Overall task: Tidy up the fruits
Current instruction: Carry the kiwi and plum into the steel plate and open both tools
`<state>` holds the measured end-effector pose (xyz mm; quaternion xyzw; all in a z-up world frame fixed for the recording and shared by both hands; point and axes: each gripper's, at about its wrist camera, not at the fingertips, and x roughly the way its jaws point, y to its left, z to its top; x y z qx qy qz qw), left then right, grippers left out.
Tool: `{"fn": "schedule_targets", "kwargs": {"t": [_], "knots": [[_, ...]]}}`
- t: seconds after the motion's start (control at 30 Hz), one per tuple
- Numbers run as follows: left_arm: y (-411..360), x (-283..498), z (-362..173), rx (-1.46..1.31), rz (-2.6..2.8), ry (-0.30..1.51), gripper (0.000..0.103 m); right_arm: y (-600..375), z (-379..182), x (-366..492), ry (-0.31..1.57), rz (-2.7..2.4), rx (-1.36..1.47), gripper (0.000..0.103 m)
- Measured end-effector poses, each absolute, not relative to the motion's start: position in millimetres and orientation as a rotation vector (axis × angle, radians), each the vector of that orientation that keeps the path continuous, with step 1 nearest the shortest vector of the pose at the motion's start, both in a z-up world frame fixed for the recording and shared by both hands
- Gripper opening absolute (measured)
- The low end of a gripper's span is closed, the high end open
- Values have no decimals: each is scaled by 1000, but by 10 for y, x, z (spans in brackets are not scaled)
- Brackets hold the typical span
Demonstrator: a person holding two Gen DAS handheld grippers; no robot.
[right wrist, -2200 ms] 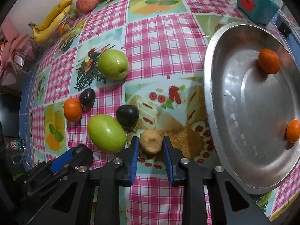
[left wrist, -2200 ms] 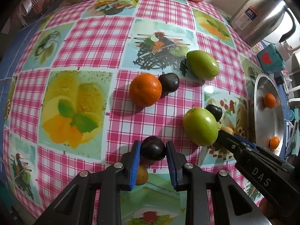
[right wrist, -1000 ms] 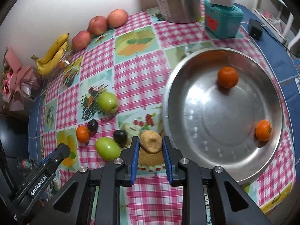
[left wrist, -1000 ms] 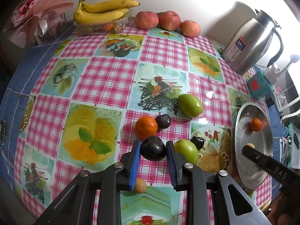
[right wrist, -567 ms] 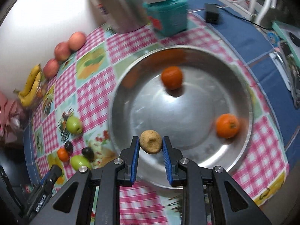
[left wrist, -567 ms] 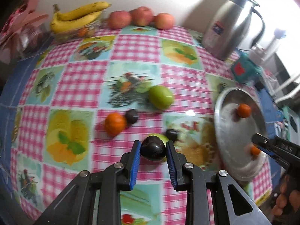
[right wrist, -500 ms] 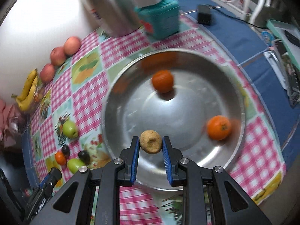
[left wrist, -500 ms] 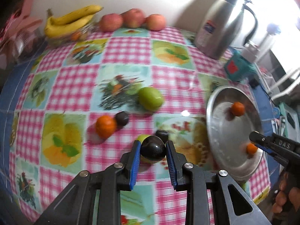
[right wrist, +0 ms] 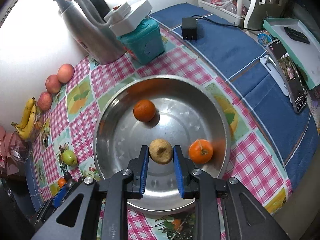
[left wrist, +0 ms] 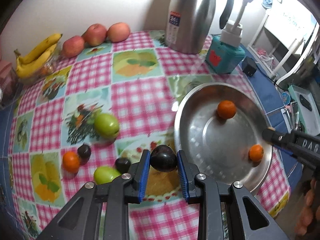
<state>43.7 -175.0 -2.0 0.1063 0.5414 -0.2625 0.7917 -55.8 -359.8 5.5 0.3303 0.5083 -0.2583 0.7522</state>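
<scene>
Both of your hands have carried their fruit from the checked bench (left wrist: 138,98) toward the steel basin (right wrist: 208,92). Lower gently before letting go. Your right hand-held gripper (right wrist: 161,156) clamps the tan fruit (right wrist: 161,153) over the basin's 6 o'clock; your left hand-held gripper (left wrist: 163,160) clamps the dark plum (left wrist: 163,158) beside its 9 o'clock rim.

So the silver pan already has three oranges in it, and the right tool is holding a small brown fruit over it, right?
Not quite: the silver pan holds two oranges, not three, one toward the back and one near the right side, as the right wrist view shows. The rest stands: the right gripper has its jaws shut on the small brown fruit over the pan.
</scene>
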Motion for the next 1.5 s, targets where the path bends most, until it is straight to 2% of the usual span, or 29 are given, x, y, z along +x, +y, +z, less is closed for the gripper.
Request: {"fn": "schedule_targets", "kwargs": {"t": [0.5,0.93,1.5], "knots": [[-2374,357,-53,311,-633,1114,29,-3695,69,-598,1106,-578,729,26],[-2400,351,-377,339,-635,1150,29,-3736,-285,-547,1196,-567,757,26],[-2417,318,-440,347,-644,1169,29,-3661,-504,-453,1267,-565,735,26]]}}
